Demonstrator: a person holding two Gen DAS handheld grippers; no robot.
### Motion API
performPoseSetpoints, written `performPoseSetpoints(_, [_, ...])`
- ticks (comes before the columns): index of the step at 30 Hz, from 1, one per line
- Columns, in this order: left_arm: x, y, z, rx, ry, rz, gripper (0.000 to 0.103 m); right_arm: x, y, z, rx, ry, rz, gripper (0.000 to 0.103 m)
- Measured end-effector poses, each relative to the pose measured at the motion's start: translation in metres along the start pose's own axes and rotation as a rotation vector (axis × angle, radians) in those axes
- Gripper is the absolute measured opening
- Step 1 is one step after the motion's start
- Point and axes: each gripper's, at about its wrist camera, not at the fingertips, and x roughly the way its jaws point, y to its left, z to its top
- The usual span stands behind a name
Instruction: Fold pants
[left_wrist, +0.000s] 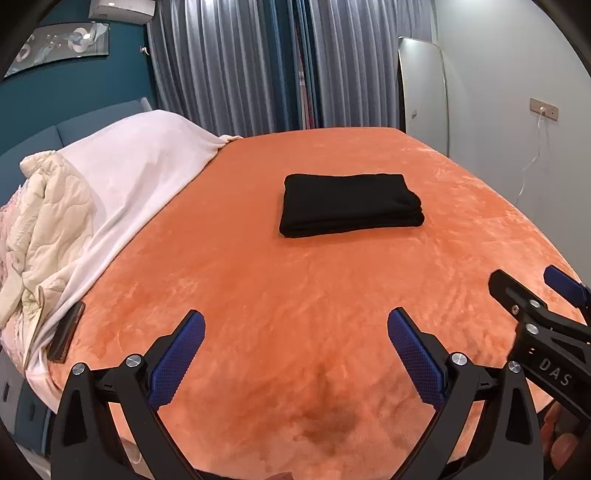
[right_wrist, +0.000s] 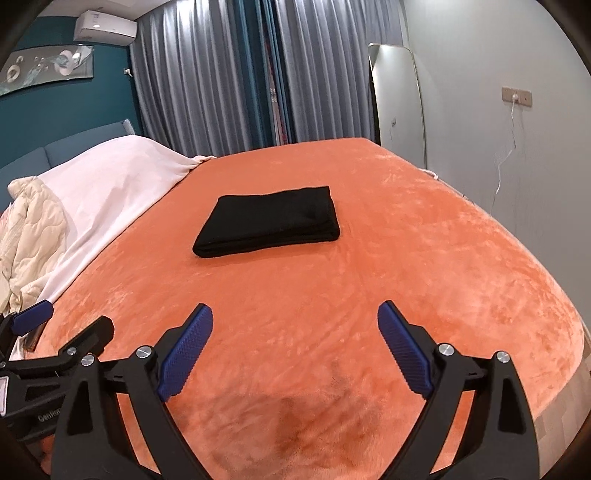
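My left tongs and right tongs both gape apart, empty, near the bed's near edge; the pants lie folded mid-bed, well apart.

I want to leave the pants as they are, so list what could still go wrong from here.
1. The folded black pants lie as a loose stack on a soft, plush orange blanket; any press or tug on the blanket could let the layers slide apart.
2. The left gripper and right gripper both hang open close together near the bed edge; they might knock into each other.
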Motion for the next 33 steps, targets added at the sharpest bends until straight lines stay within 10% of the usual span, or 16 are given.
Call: performPoseSetpoints(33, [-0.025, -0.006, 0.0, -0.012, -0.05, 0.064, 0.098, -0.026, -0.004, 0.002, 0.013, -0.042, -0.024, 0.089])
